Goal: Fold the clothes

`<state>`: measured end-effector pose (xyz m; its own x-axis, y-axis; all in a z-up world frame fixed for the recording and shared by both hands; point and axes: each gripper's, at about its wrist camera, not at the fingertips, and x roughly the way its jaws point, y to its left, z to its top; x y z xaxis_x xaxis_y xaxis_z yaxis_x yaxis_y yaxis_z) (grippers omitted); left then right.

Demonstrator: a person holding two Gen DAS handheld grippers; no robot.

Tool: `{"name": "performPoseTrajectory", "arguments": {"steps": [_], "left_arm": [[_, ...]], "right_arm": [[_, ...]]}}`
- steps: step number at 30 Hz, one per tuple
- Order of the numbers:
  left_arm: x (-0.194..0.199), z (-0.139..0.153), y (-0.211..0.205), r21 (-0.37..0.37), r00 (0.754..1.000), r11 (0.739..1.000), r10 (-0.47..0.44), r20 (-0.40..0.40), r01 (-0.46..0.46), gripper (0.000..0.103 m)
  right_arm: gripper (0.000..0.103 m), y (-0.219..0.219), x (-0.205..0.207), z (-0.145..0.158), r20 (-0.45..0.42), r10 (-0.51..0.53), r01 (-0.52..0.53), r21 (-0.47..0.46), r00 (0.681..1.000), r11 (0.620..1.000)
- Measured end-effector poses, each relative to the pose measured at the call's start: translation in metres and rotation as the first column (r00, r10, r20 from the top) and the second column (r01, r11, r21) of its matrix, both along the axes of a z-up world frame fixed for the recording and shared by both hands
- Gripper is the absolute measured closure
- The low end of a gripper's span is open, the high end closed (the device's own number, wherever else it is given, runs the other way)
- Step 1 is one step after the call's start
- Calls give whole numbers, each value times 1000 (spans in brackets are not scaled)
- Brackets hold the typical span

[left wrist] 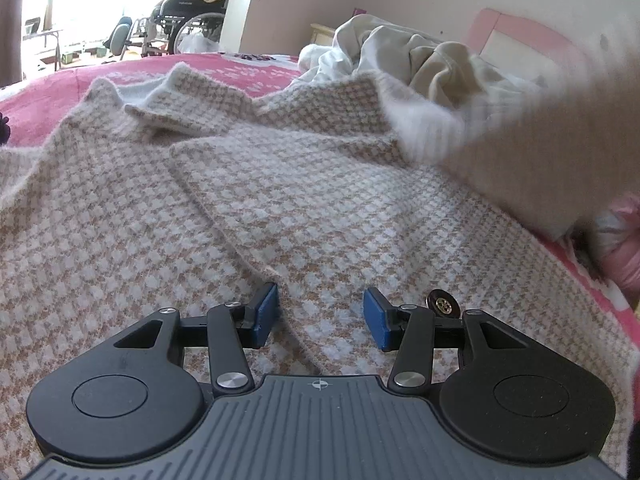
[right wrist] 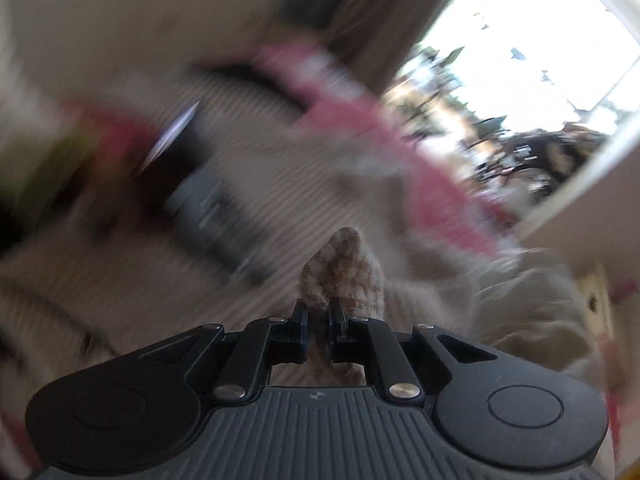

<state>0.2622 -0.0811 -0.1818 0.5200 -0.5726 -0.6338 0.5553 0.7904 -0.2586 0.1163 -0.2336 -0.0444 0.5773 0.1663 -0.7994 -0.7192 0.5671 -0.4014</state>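
Your right gripper point(right wrist: 318, 330) clamps the beige-and-white houndstooth knit garment point(left wrist: 240, 208), apparently its edge; your left gripper point(left wrist: 320, 316) hovers over it, jaws apart.

My left wrist camera sits just behind my left gripper point(left wrist: 320, 312), looking forward and down along its 2 fingers, close over the checked knit garment point(left wrist: 200, 220) on the pink bedspread point(left wrist: 248, 72). Past the cloth it faces the far wall and a bright window with a wheelchair point(left wrist: 188, 12). My right wrist camera rides behind my right gripper point(right wrist: 318, 334), rolled well to 1 side, so the bedspread point(right wrist: 340, 116) runs diagonally and all is blurred. Both views share the checked garment point(right wrist: 344, 272), the bedspread and the bright window point(right wrist: 520, 32).
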Motion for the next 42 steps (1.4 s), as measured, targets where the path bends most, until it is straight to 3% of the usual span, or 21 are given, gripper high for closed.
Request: {"name": "performPoseTrajectory", "arguments": {"steps": [4,11,15,17,19,21,23,25,28,29,31,34,36,39,42], "left_arm": [[0,0,0,-1,1000,1000,2,-1,-2,56],[0,-1,-2,7,1000,1000,0,6,0,56],[1,3,-1,14,1000,1000,2,15,-3,56],[-1,13,6,-4,999,1000,30,36,-30,56],[-2,24,15,-85,999,996,42,10,-41,56],[-5,33,19,-188,998,982,6,-64,-18,56],[-14,36,12,-264,985,964,-83,-154,40,56],[-29,32,-8,-265,960,960,-154,-232,90,56],[-50,20,-37,-182,939,976,-175,-297,124,56],[-52,14,-42,-157,930,981,-164,-328,118,56],[-57,5,-49,-122,924,987,-142,-354,105,57],[-66,7,-52,-99,930,990,-128,-346,100,56],[-71,9,-52,-107,919,989,-134,-372,101,57],[-77,10,-55,-108,906,987,-151,-396,117,57],[-81,11,-63,-72,908,990,-141,-396,122,66]], "right_arm": [[93,16,-37,-57,-83,115,-127,-173,990,977],[93,9,-74,-94,-152,80,-113,-219,985,969],[91,6,-87,-96,-219,-11,-29,-179,976,983],[90,-3,-98,-77,-232,-60,37,-101,971,994],[86,-25,-102,-50,-239,-165,178,33,957,983],[75,-56,-99,-28,-251,-308,355,170,918,919],[67,-95,-90,-19,-294,-462,540,298,837,787],[65,-134,-71,-22,-404,-568,697,410,717,588],[61,-178,-39,-51,-641,-560,848,457,524,270],[60,-187,-30,-63,-707,-530,877,443,469,185],[60,-196,-17,-90,-798,-460,914,395,390,90],[58,-195,-5,-130,-875,-396,958,284,278,43],[63,-182,-7,-142,-894,-350,959,274,279,67],[72,-165,-13,-146,-879,-358,949,297,315,104],[84,-159,-19,-147,-862,-382,942,320,333,100]]}}
